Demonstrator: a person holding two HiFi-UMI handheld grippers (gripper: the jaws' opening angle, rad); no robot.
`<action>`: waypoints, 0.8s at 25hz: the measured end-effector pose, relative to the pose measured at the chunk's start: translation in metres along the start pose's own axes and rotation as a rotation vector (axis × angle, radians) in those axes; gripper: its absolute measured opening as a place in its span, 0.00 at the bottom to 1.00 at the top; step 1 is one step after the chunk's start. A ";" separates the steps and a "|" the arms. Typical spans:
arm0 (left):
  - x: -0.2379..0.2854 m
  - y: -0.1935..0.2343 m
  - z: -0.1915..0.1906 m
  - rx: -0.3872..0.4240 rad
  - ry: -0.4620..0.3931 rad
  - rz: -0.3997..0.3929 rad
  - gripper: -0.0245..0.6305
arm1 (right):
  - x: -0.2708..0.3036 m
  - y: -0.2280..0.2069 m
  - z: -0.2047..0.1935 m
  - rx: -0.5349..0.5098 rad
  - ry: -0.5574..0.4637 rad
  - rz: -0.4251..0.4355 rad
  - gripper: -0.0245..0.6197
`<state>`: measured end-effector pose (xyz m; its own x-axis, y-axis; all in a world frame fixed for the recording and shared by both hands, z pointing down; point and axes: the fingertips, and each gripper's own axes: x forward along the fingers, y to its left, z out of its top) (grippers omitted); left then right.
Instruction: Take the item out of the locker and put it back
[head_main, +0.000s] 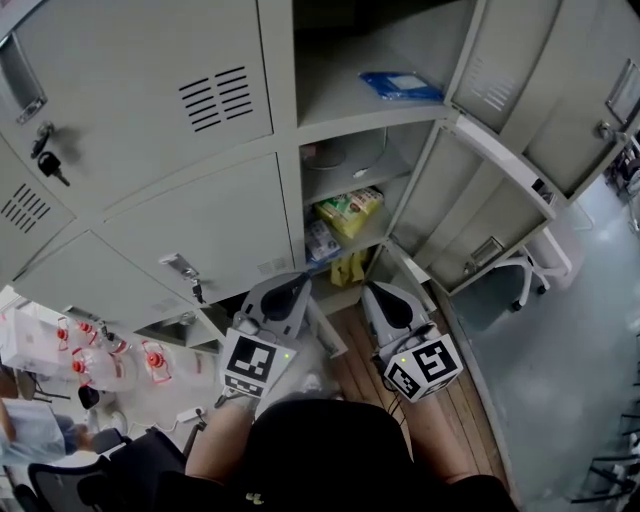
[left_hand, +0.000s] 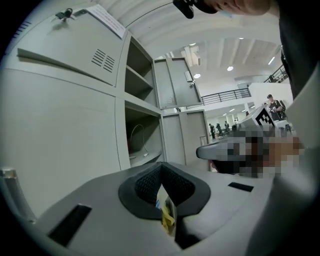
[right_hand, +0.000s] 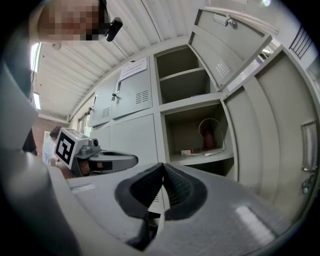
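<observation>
The locker column (head_main: 300, 110) stands open in the head view. A blue packet (head_main: 400, 85) lies on its top shelf and a white cable (head_main: 352, 155) on the shelf below. A green-yellow packet (head_main: 350, 210) sits on the third shelf, and a yellow item (head_main: 348, 268) in the bottom bay. My left gripper (head_main: 293, 283) and right gripper (head_main: 383, 292) hang side by side in front of the bottom bay, apart from every item. In its own view the left gripper (left_hand: 161, 167) has its pads together; a yellow sliver shows through the slot beneath. The right gripper (right_hand: 163, 167) is shut with nothing in it.
Two open doors (head_main: 500, 60) (head_main: 470, 210) swing out on the right. Closed doors with keys (head_main: 45, 160) fill the left. Wooden boards (head_main: 360, 375) lie below, a white chair (head_main: 525, 270) behind the lower door, and red-capped bottles (head_main: 90, 350) at far left.
</observation>
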<state>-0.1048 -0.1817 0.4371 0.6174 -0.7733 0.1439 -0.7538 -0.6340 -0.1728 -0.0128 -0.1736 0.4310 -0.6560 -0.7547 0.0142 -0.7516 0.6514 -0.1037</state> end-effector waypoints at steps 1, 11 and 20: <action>-0.003 0.001 -0.005 -0.014 0.000 0.005 0.06 | 0.001 0.001 -0.004 0.004 0.008 0.004 0.04; -0.033 0.006 -0.064 -0.121 0.048 0.034 0.06 | -0.009 0.004 -0.049 0.046 0.084 0.013 0.04; -0.035 -0.007 -0.087 -0.112 0.084 0.004 0.06 | -0.019 -0.001 -0.078 0.055 0.137 0.003 0.04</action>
<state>-0.1408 -0.1504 0.5184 0.5973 -0.7697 0.2253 -0.7792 -0.6235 -0.0646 -0.0052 -0.1541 0.5085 -0.6639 -0.7328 0.1489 -0.7475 0.6451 -0.1580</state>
